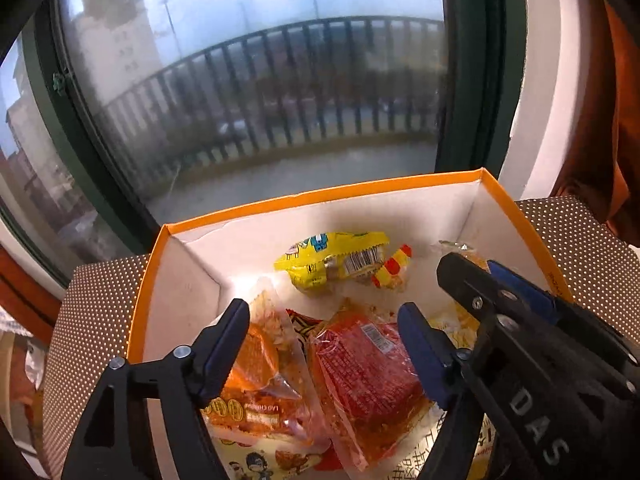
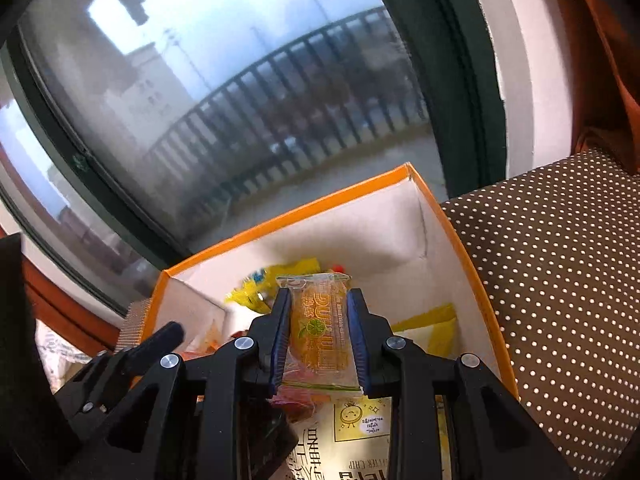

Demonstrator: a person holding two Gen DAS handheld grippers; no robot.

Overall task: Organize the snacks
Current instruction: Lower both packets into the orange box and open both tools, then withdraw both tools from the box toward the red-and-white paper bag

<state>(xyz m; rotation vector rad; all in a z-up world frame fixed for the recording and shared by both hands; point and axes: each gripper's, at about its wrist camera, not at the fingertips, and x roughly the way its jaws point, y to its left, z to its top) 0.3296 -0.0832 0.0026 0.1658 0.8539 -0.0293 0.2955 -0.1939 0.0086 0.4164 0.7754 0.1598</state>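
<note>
In the left wrist view, the dotted brown cloth [image 1: 96, 312] covers the table at 9 o'clock, under an orange-rimmed box [image 1: 320, 194] with white inner walls. The left tool [image 1: 324, 320] hangs over the box with its fingers spread wide and nothing between them. Below its left finger lies a clear pack of orange snacks [image 1: 260, 364], and just beside it, toward 5 o'clock, a red snack pack [image 1: 368, 380] sits between the two fingers' tips, lower down in the box. Farther back, near 12 o'clock of the box floor, a yellow packet [image 1: 332, 260] lies with its barcode up, touching a small red-and-yellow wrapped sweet [image 1: 394, 266]. At 3 o'clock the right tool [image 1: 492, 280] reaches in over the box's right part.

In the right wrist view, the left tool's finger [image 2: 156, 344] shows at 8 o'clock. At centre the right tool [image 2: 318, 328] is narrowed onto a clear orange jelly packet [image 2: 320, 328], gripped by its sides and held above the box [image 2: 280, 216]. Beneath it, at 6 o'clock, lies a white and yellow chip bag [image 2: 356, 432]. The dotted cloth [image 2: 560, 280] fills 3 o'clock. A window [image 2: 200, 100] with railing beyond stands behind the box.
</note>
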